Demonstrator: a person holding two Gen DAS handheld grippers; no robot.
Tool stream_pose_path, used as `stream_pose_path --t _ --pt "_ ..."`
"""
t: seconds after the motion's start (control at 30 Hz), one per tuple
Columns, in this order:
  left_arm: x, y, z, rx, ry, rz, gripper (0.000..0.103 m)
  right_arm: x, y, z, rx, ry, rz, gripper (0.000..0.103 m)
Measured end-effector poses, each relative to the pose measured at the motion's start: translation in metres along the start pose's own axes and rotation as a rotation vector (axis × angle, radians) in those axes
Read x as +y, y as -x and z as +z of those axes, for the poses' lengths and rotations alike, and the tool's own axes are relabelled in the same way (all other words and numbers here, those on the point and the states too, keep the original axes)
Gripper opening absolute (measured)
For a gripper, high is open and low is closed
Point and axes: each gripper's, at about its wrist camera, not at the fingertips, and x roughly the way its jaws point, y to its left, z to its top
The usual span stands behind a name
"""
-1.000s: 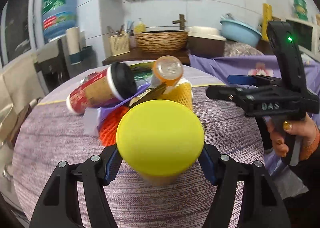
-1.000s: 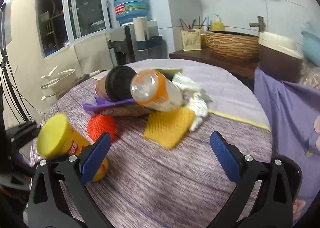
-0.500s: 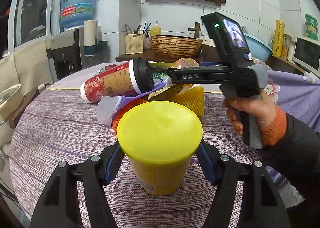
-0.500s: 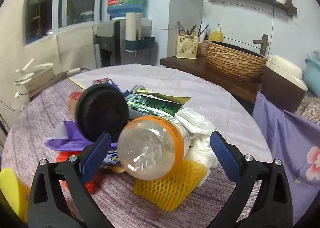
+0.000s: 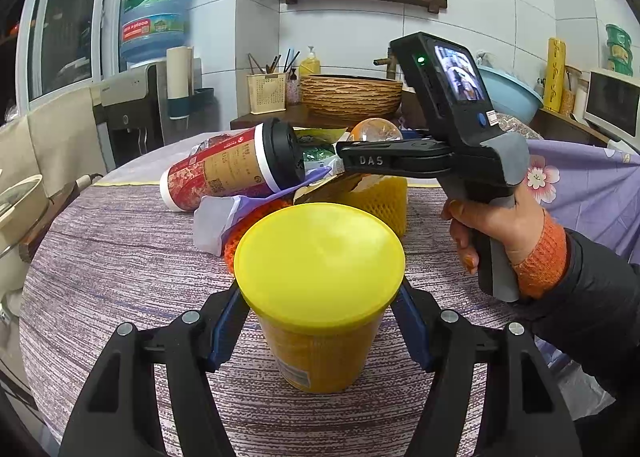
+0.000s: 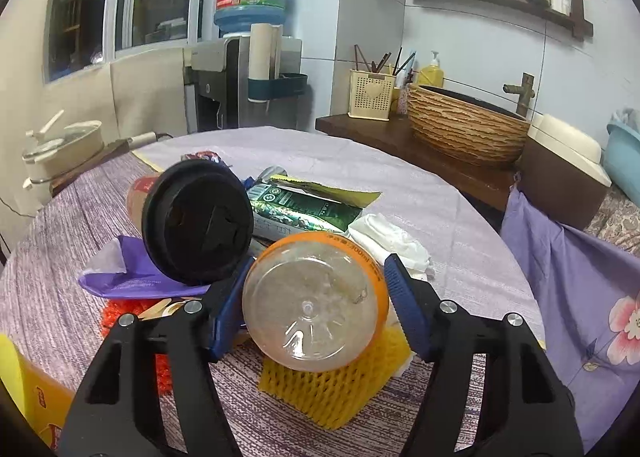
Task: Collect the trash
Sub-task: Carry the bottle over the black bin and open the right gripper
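- Two grippers work a trash heap on the round table [image 5: 100,257].
- Left gripper [image 5: 320,321] is clamped on the yellow tub [image 5: 320,297], upright, lid on, contents hidden.
- Right gripper [image 6: 316,297]: its jaws have just been closing, pads either side of the clear bottle [image 6: 316,301], seemingly touching.
- Bottle lies with its base toward the claw, long axis running away, atop the yellow foam net [image 6: 328,389]; it looks empty.
- Lidded paper cup [image 6: 196,227] lies on its side just left of the bottle.
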Motion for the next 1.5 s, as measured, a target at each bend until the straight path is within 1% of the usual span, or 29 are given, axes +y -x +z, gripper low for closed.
stream_pose_path --t 0.07,0.27,0.5,0.63,0.77,0.87,1.0,1.07,1.13,1.2,1.3,1.4,1.5 --pt "0.001 0.001 -0.001 -0.002 0.005 0.001 0.066 -0.002 0.009 0.0 -0.022 -0.004 -0.001 0.064" --pt "0.0 0.003 -0.003 -0.01 0.02 -0.001 0.066 -0.017 0.05 -0.007 -0.076 -0.038 0.034 0.063" --pt "-0.013 0.005 0.0 -0.024 0.006 -0.028 0.066 -0.058 0.093 -0.021 -0.09 -0.117 0.069 0.063" --pt "-0.025 0.004 0.003 -0.03 -0.011 -0.044 0.066 -0.075 0.11 -0.03 -0.086 -0.132 0.055 0.063" --pt "-0.04 0.001 0.008 -0.029 -0.024 -0.084 0.066 -0.095 0.127 -0.042 -0.081 -0.161 0.044 0.063" --pt "-0.054 -0.002 0.013 -0.035 -0.036 -0.116 0.066 -0.111 0.142 -0.053 -0.093 -0.183 0.01 0.063" --pt "-0.084 -0.012 0.025 -0.043 -0.07 -0.188 0.066 -0.144 0.16 -0.067 -0.103 -0.234 -0.042 0.063" --pt "-0.095 -0.017 0.03 -0.044 -0.079 -0.226 0.066 -0.166 0.172 -0.075 -0.109 -0.263 -0.088 0.063" --pt "-0.114 -0.025 0.038 -0.043 -0.092 -0.281 0.066 -0.186 0.18 -0.081 -0.112 -0.283 -0.137 0.063" --pt "-0.132 -0.031 0.045 -0.046 -0.111 -0.324 0.066 -0.212 0.183 -0.093 -0.087 -0.319 -0.196 0.063" --pt "-0.16 -0.039 0.053 -0.052 -0.144 -0.376 0.066 -0.243 0.176 -0.116 -0.036 -0.387 -0.236 0.063" --pt "-0.188 -0.049 0.06 -0.059 -0.171 -0.425 0.066 -0.271 0.157 -0.151 0.039 -0.445 -0.28 0.063" --pt "-0.212 -0.061 0.063 -0.047 -0.188 -0.459 0.066 -0.293 0.132 -0.187 0.121 -0.519 -0.29 0.063"
